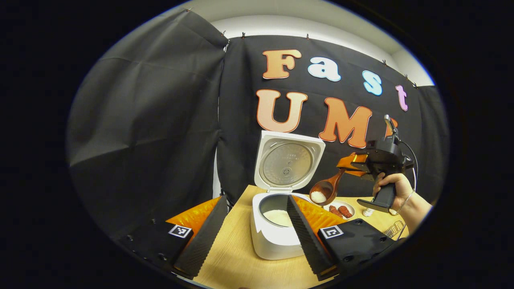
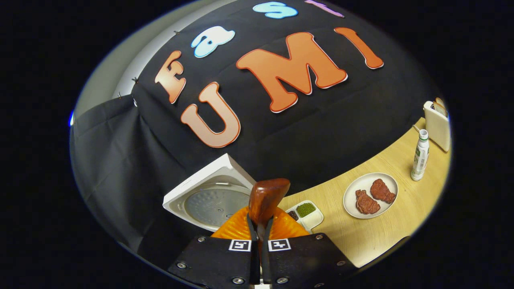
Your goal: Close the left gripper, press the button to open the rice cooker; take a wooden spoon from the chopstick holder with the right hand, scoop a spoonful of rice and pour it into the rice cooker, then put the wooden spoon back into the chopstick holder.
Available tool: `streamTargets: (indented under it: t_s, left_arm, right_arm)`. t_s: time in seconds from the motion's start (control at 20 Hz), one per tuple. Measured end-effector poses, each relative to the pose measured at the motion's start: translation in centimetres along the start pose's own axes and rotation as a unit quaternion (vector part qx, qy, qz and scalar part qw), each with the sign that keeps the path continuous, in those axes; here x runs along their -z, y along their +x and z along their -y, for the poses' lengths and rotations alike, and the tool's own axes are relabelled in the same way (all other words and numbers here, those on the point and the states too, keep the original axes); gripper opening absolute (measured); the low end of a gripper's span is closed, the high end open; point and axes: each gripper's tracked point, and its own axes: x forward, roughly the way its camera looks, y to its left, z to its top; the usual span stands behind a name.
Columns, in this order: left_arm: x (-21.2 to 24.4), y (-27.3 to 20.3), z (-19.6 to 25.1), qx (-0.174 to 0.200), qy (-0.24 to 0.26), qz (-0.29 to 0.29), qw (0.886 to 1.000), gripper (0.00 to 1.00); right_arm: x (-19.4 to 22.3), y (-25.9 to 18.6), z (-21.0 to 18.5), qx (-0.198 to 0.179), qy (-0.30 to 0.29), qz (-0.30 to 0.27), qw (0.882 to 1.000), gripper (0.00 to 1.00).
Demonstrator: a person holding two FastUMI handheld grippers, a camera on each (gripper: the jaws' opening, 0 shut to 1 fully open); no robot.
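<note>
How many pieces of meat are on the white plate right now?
2: both on the white plate in the right gripper view, one reddish-brown piece lower left, the other upper right, side by side.

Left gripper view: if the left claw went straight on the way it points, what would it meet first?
Most likely the open rice cooker: its pot sits between the spread fingers of the left claw, just ahead. Depth is unclear.

table: light wood (image 2: 385,237) | plate (image 2: 371,195) at 4 o'clock in right gripper view, two reddish-brown meat pieces (image 2: 373,196) on it | white bottle (image 2: 420,154) upright at 3 o'clock | divided dish (image 2: 307,214) with green beans, just left of plate
</note>
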Motion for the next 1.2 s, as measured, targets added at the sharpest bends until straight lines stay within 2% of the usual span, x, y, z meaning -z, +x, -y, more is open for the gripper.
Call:
streamTargets:
  t_s: [0.35, 0.7, 1.2]
  left_arm:
    - [0.4, -0.2, -0.8, -0.006, -0.001, -0.004, 1.0, 1.0]
    - [0.7, -0.2, -1.0, -0.007, -0.002, -0.007, 1.0, 1.0]
    - [0.9, -0.6, -1.4, -0.011, -0.006, -0.006, 1.0, 1.0]
  right_arm:
    - [0.1, 0.5, -2.5, -0.013, -0.105, 0.015, 0.994, 0.01]
    - [0.9, 0.0, -5.4, -0.045, -0.228, 0.031, 0.972, 0.01]
    - [1.8, 0.0, -7.4, -0.061, -0.304, 0.037, 0.95, 0.01]
